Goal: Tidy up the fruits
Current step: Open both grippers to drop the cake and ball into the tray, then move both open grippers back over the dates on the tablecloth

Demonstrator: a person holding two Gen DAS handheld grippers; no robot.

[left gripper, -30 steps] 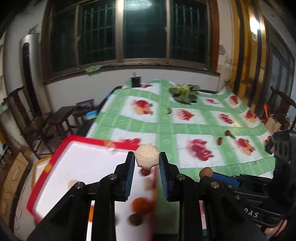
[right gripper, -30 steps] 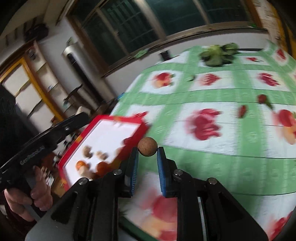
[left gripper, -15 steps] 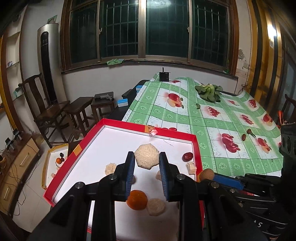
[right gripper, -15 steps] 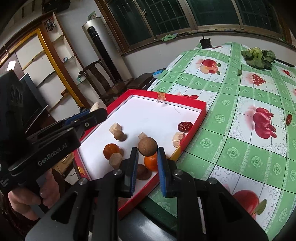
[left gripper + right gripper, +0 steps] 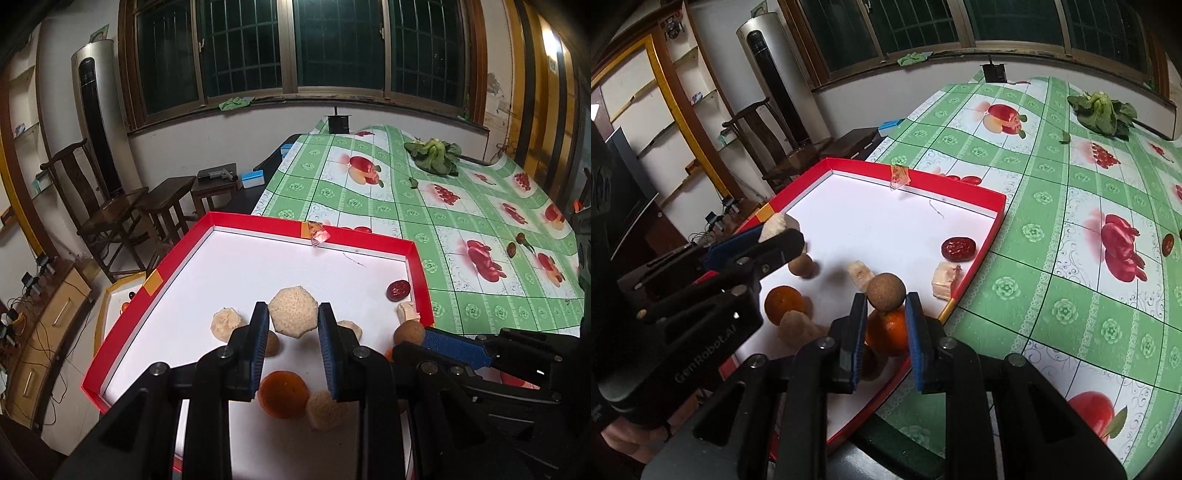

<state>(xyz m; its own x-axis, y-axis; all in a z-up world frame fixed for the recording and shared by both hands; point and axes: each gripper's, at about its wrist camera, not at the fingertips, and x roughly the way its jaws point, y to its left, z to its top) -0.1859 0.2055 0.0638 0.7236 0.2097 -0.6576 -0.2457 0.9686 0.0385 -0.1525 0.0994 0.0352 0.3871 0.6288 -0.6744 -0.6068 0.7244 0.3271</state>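
Left gripper [image 5: 289,321], jaws opening, frees a pale hexagonal piece [image 5: 293,311] over the red-rimmed tray [image 5: 258,223]; right gripper [image 5: 886,308] clamps a brown ball [image 5: 887,290], poised for deposit.

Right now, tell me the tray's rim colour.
Red, around a white floor; the tray shows best in the left wrist view.

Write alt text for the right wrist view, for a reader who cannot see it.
The right tool grips a small brown ball over the near corner of a red-rimmed white tray holding oranges, a dark red date and pale chunks. The left tool, at the left, has a pale chunk between its opening jaws. The tray sits on a green fruit-print tablecloth.
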